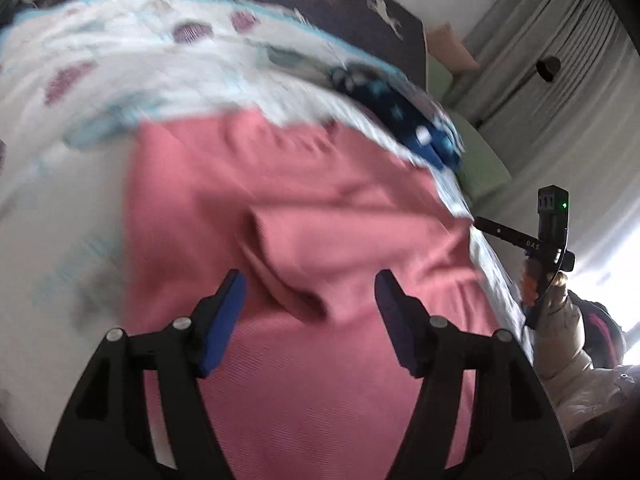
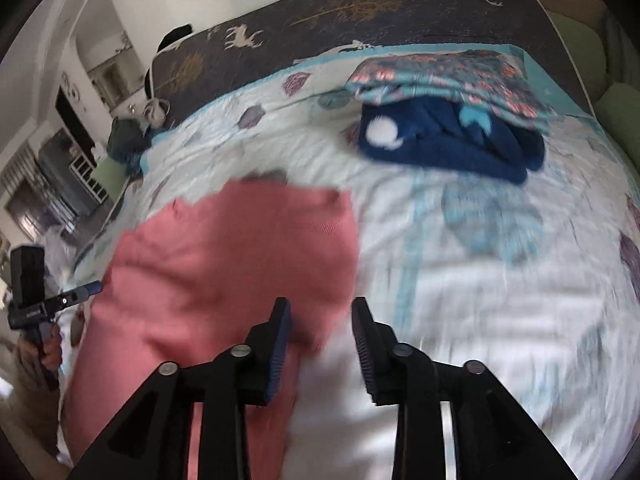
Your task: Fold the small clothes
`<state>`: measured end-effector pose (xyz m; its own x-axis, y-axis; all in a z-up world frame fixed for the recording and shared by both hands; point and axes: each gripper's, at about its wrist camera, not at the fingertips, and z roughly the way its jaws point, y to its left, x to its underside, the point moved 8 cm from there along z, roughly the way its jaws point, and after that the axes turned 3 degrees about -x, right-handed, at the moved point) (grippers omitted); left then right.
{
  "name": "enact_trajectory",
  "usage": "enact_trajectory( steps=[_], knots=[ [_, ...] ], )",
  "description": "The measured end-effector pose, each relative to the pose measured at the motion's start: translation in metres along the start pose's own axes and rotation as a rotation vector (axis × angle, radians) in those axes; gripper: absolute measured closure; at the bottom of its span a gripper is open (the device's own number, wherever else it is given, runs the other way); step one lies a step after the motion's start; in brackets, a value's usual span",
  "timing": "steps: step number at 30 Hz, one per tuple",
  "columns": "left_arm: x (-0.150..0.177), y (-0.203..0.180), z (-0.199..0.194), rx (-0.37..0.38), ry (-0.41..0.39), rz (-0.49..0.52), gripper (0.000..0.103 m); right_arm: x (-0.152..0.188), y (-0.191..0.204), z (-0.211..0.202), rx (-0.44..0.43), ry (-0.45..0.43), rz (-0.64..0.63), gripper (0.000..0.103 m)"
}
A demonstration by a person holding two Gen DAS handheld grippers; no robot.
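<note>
Left gripper [image 1: 308,292] points downward, jaws wide apart, nothing between its pads. Right gripper [image 2: 322,322] also tilts down, jaws narrower and empty. A hand [image 1: 560,292] grips its handle.

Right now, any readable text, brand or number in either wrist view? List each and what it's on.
"DAS": white letters on the black bar of the right tongs seen from the left wrist view; blurred, so not certain.
White lettering on the body of the left tongs in the right wrist view: too small to read.
Pink garment, quilt, dark blanket: patterns only, no text.

A white patterned quilt [image 2: 460,300] covers the bed; a dark deer-print blanket [image 2: 360,16] lies behind it.
</note>
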<state>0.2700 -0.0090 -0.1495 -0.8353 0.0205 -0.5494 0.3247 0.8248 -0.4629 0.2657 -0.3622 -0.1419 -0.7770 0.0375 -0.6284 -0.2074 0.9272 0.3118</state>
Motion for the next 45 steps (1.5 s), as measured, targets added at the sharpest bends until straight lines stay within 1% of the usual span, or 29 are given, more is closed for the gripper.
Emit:
enact_trajectory(
  steps=[2,3,4,5,6,7,9,11,12,13,15,16,17,19,22,24,25,26,30,32,33,34,35,37,38,40,41,42,45],
  knots=[
    [0.002,-0.005,0.019,0.010,0.043,-0.026,0.038,0.015,0.005,0.003,0.002,0.023,0.002,0.062],
    [0.001,-0.006,0.028,0.009,0.053,-0.048,0.048,0.018,0.005,0.009,0.010,0.039,0.007,0.062],
    [-0.002,-0.006,0.033,0.011,0.053,-0.063,0.091,0.018,0.006,0.014,0.016,0.046,0.016,0.062],
    [-0.009,-0.008,0.038,0.036,0.073,-0.088,0.095,0.014,0.004,0.021,0.015,0.041,0.031,0.066],
    [-0.021,-0.011,0.035,0.066,0.050,-0.121,0.095,0.011,0.004,0.023,0.021,0.022,0.039,0.090],
    [-0.040,-0.018,0.021,0.075,-0.022,-0.114,0.095,0.006,0.005,0.026,0.037,0.001,0.035,0.099],
    [-0.066,-0.034,-0.015,0.080,-0.137,-0.057,0.095,-0.007,0.006,0.022,0.150,-0.069,-0.010,0.099],
    [-0.077,-0.046,-0.049,0.071,-0.204,0.006,0.094,-0.004,0.003,0.019,0.162,-0.053,-0.008,0.098],
    [-0.075,-0.047,-0.057,0.057,-0.209,0.026,0.093,0.000,0.001,0.018,0.163,-0.038,-0.007,0.098],
    [-0.069,-0.046,-0.061,0.049,-0.203,0.041,0.092,0.005,0.000,0.019,0.165,-0.020,-0.012,0.095],
    [-0.044,-0.034,-0.050,0.016,-0.131,0.056,0.086,0.019,-0.002,0.019,0.184,0.036,-0.040,0.085],
    [-0.032,-0.023,-0.042,-0.025,-0.095,0.054,0.077,0.024,-0.001,0.017,0.195,0.044,-0.055,0.081],
    [-0.013,-0.003,-0.027,-0.106,-0.033,0.030,0.074,0.027,0.000,0.015,0.208,0.045,-0.068,0.080],
    [0.016,0.030,-0.008,-0.178,0.054,-0.060,0.074,0.030,0.003,0.008,0.210,0.047,-0.076,0.080],
    [0.021,0.041,-0.017,-0.091,0.004,-0.165,0.074,0.021,0.004,-0.011,0.252,0.025,-0.061,0.079],
    [0.015,0.039,-0.026,-0.077,-0.020,-0.175,0.064,0.007,0.010,-0.026,0.226,-0.023,-0.051,0.079],
    [0.013,0.039,-0.027,-0.083,-0.028,-0.170,0.053,-0.001,0.015,-0.030,0.204,-0.039,-0.054,0.078],
    [0.008,0.037,-0.027,-0.099,-0.031,-0.161,0.051,-0.011,0.022,-0.031,0.185,-0.049,-0.069,0.077],
    [-0.014,0.022,-0.013,-0.081,-0.022,-0.108,0.051,-0.037,0.042,0.002,0.165,0.018,-0.166,0.075],
    [-0.020,0.023,0.004,-0.077,0.023,-0.104,0.051,-0.046,0.045,0.033,0.161,0.084,-0.191,0.075],
    [-0.019,0.027,0.015,-0.098,0.056,-0.110,0.051,-0.049,0.044,0.045,0.167,0.107,-0.192,0.075],
    [-0.019,0.027,0.020,-0.107,0.073,-0.111,0.067,-0.052,0.041,0.056,0.177,0.127,-0.186,0.075],
    [-0.018,0.027,0.025,-0.107,0.083,-0.100,0.091,-0.056,0.036,0.069,0.198,0.144,-0.170,0.075],
    [-0.017,0.022,0.023,-0.073,0.070,-0.087,0.096,-0.063,0.025,0.084,0.230,0.153,-0.140,0.069],
    [-0.016,0.020,0.020,-0.053,0.059,-0.080,0.098,-0.067,0.017,0.090,0.257,0.151,-0.122,0.057],
    [-0.016,0.013,0.012,-0.028,0.036,-0.062,0.099,-0.072,0.007,0.099,0.269,0.139,-0.090,0.053],
    [-0.017,0.009,0.007,-0.033,0.025,-0.043,0.100,-0.072,0.005,0.105,0.247,0.146,-0.084,0.080],
    [-0.018,0.006,0.002,-0.041,0.013,-0.024,0.100,-0.071,0.005,0.107,0.242,0.148,-0.095,0.096],
    [-0.038,-0.004,-0.020,-0.081,-0.072,0.055,0.100,-0.077,0.006,0.098,0.271,0.095,-0.092,0.097]
  ],
)
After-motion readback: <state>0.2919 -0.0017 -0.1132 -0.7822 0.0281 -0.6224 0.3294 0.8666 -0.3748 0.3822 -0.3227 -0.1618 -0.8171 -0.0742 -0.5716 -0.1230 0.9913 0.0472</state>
